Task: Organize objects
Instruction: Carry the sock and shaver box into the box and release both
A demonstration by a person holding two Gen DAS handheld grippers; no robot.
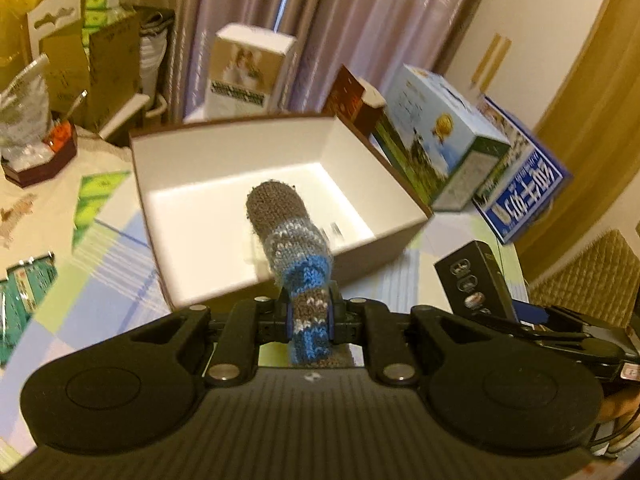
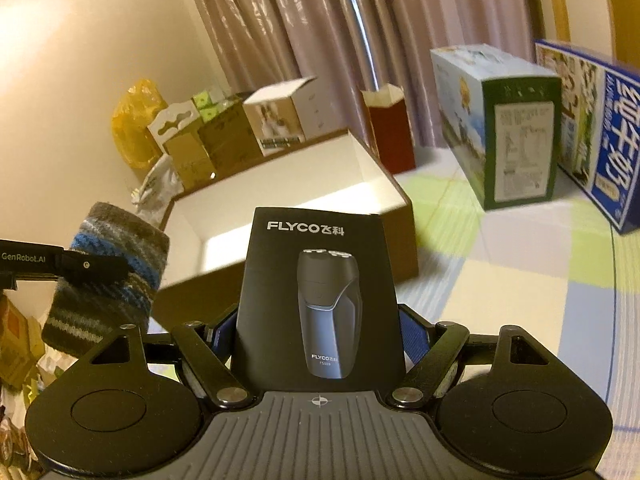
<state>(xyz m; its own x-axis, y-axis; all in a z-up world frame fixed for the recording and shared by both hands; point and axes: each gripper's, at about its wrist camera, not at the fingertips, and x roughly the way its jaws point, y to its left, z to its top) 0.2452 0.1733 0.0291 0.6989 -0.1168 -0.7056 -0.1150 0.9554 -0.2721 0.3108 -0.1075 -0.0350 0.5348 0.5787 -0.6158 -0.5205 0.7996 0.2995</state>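
**Both grippers loaded at the edge of the open box**

Left gripper [image 1: 309,322] clamps a knitted sleeve [image 1: 290,236] in brown, grey and blue between its fingers, near the sleeve's lower end; the rest pokes forward over the near wall of the white-lined box [image 1: 352,140]. Right gripper [image 2: 320,338] pinches a black Flyco shaver box [image 2: 318,276] upright by its lower part, with the top edge overlapping the open box's [image 2: 376,168] near rim. Whether it touches that rim is hard to judge. Beyond, on the checked tablecloth [image 2: 520,280], stand a green-ended carton [image 2: 520,140] and a blue carton [image 2: 612,136], with curtains [image 2: 300,20] behind.
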